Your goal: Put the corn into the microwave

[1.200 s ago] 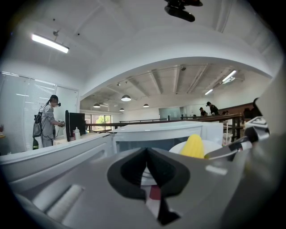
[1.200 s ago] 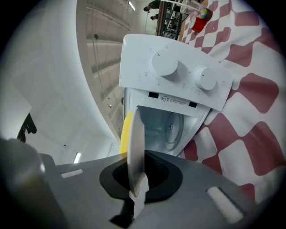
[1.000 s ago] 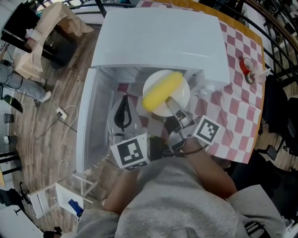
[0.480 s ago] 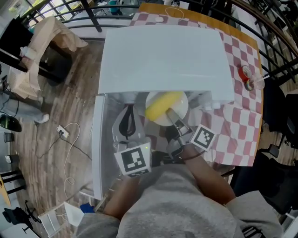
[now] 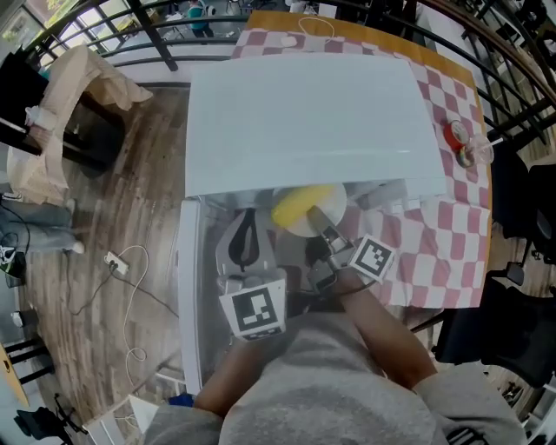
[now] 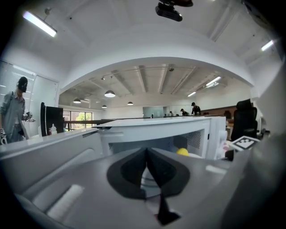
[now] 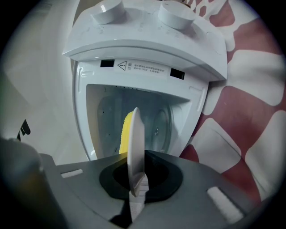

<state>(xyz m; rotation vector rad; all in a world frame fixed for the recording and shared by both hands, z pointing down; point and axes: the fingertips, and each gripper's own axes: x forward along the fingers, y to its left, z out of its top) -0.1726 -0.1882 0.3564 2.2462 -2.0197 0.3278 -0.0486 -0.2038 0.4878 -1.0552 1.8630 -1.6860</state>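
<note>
A yellow corn cob [image 5: 300, 206] lies on a white plate [image 5: 306, 228] at the mouth of the white microwave [image 5: 304, 113], half hidden under its top edge. My right gripper [image 5: 316, 215] is shut on the plate's near rim. In the right gripper view the plate [image 7: 135, 143] stands edge-on between the jaws, with the corn [image 7: 127, 134] behind it, inside the open cavity. My left gripper [image 5: 248, 215] is shut on nothing and sits just left of the plate, beside the open door [image 5: 193, 295]. In the left gripper view its black jaws [image 6: 146, 152] meet, and the corn [image 6: 182, 151] shows past them.
The microwave stands on a red-and-white checked cloth [image 5: 434, 252]. A small red and clear object [image 5: 460, 139] lies at the table's right edge. Two knobs [image 7: 107, 11] top the control panel. A chair with beige cloth [image 5: 78, 87] and a cable [image 5: 122, 261] are on the wooden floor at left.
The plate with the corn has moved farther into the microwave, so the top edge now hides more of it. Both grippers have moved forward toward the opening.
</note>
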